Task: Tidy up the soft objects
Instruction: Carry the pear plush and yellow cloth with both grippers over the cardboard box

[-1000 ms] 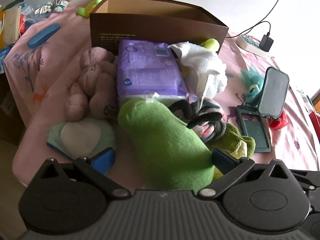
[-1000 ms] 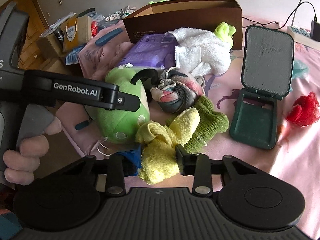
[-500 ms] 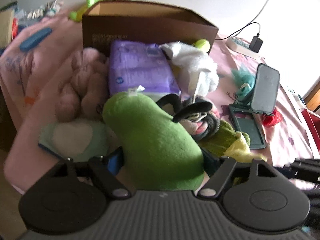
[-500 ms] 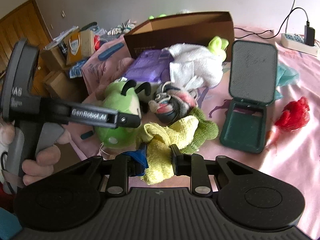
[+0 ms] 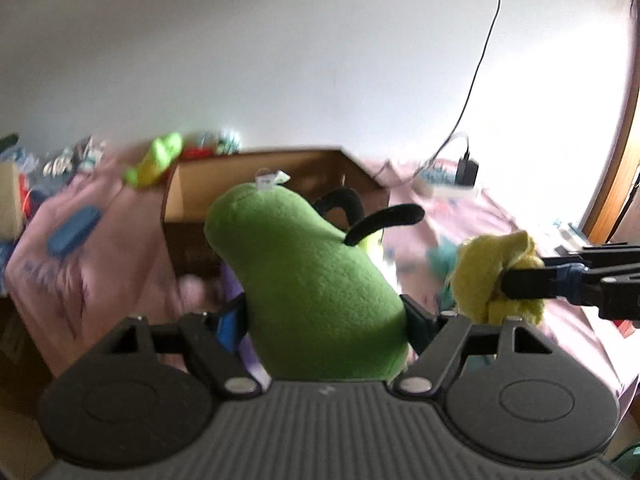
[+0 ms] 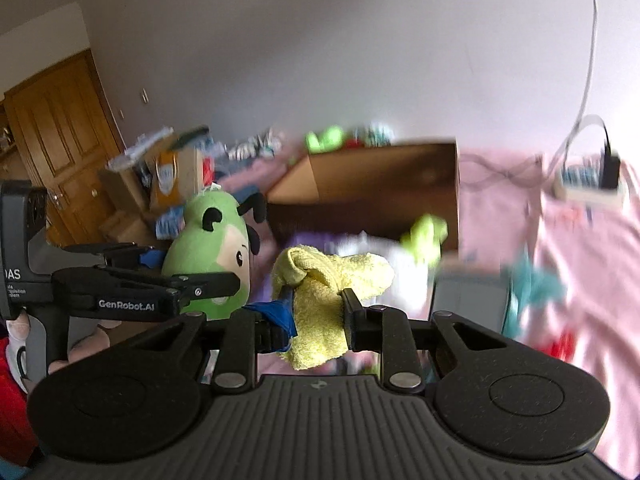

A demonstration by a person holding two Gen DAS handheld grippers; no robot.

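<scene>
1. The left gripper [image 5: 326, 320] holds a green plush toy [image 5: 312, 288], its jaws clenched on the toy's lower body; the toy rises upright between them toward 12 o'clock in the left wrist view, a white tag at its top and two curved black antennae at its 1 o'clock side.
2. The right gripper [image 6: 316, 312] grasps a yellow towel [image 6: 324, 292], jaws pressed into both sides of the bunched cloth, which hangs clear of the bed.
3. In the right wrist view the left gripper [image 6: 188, 284] enters from 9 o'clock with the green plush toy [image 6: 208, 248] facing the camera, just beside the yellow towel at its 9 o'clock; a hand [image 6: 24, 336] wraps the grey handle at the frame's left edge.
4. In the left wrist view the right gripper [image 5: 516, 284] comes in from 3 o'clock, the yellow towel [image 5: 492, 276] balled at its tip, near the plush but apart from it.
5. An open brown cardboard box [image 5: 192, 188] stands behind the plush at 12 o'clock on a pink bedsheet [image 5: 104, 264]; the same box [image 6: 384, 184] sits beyond the towel in the right wrist view.
6. A white power strip [image 6: 588, 184] with a black plug lies at 2 o'clock on the sheet, and a wooden door [image 6: 56, 136] stands at 10 o'clock.
7. The items lying on the bed are blurred.
</scene>
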